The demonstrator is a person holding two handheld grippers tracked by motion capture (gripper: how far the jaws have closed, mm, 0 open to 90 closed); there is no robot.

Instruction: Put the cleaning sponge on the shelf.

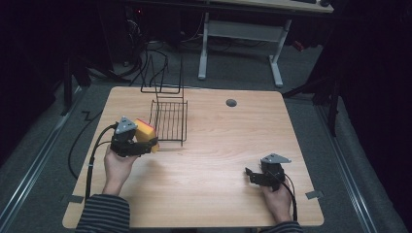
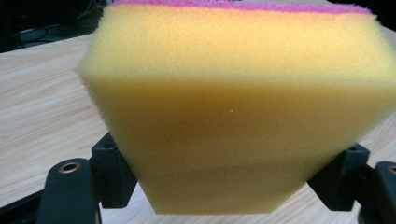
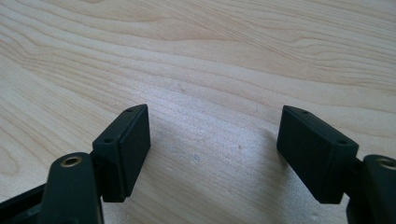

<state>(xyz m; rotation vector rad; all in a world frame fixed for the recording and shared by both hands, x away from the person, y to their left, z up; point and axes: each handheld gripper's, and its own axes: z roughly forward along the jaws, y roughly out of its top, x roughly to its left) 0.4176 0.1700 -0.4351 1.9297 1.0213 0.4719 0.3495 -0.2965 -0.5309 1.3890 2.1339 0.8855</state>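
On the light wooden table [image 1: 214, 160], the left gripper [image 1: 148, 144] is clamping a thick yellow foam sponge with a pink scouring layer [image 1: 145, 132], its black jaws pressing into the two sides of the sponge so that the foam is narrowing between the pads. In the left gripper view the sponge [image 2: 238, 112] is standing close before the camera, its yellow body facing the lens and the pink layer running along its far top edge, with the jaws biting in at its lower corners. Seen from above, the sponge is sitting at the left part of the table, just beside the near left corner of a black wire dish rack [image 1: 167, 119]; whether it is touching the rack cannot be told. The right gripper [image 1: 250, 175] is lying low over the right part of the table, well apart from the sponge and the rack, held in the person's right hand [image 1: 278, 198]. In the right gripper view its jaws are standing wide apart with bare wood between them.
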